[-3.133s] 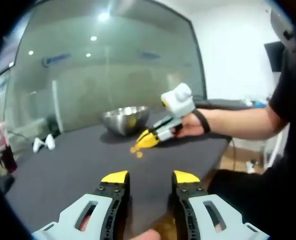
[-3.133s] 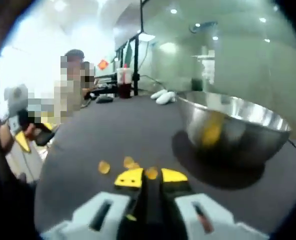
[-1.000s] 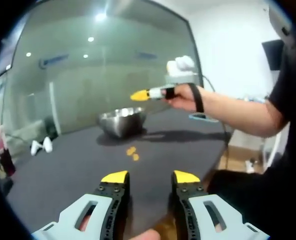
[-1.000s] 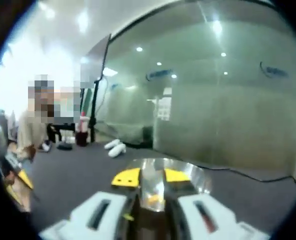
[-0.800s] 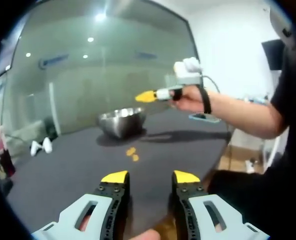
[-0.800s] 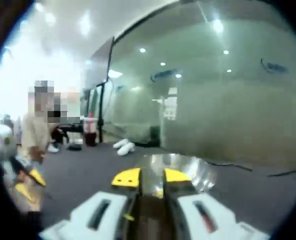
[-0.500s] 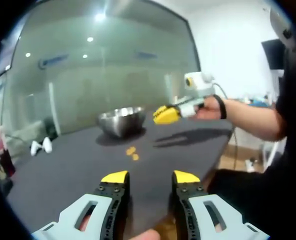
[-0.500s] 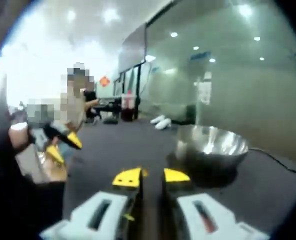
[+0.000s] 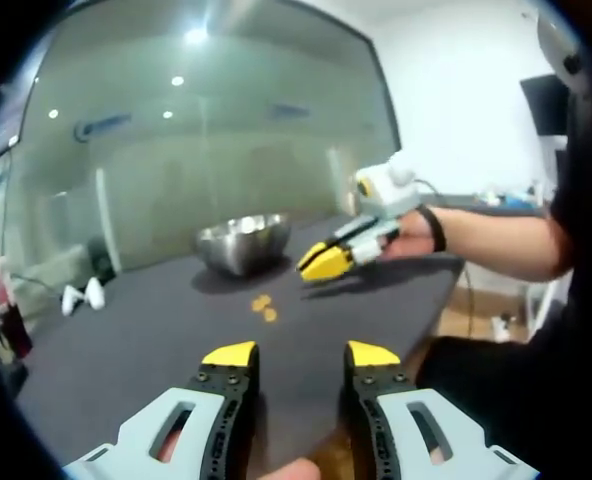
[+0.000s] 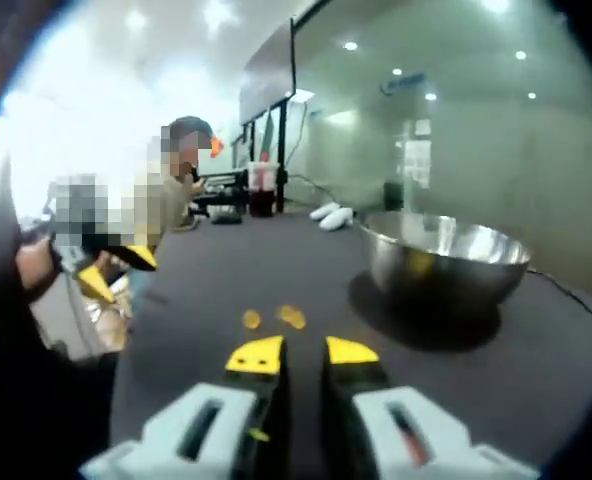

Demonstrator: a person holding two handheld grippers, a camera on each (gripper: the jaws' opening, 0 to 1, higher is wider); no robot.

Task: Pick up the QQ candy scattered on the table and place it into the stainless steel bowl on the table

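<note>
Lower the right claw [image 10: 304, 352], tips a little apart and holding nothing, slowly over the two small yellow candies [image 10: 290, 317] on the dark table [image 10: 276, 255] beside the shiny steel bowl [image 10: 443, 262], then pinch one softly

Bright ceiling spots glare on the glass wall [image 9: 206, 150] — soft focus, edges bowed by fisheye.

orange candies [image 10: 291, 317], silver bowl [image 10: 443, 262], dark grey table [image 10: 216, 270]
</note>
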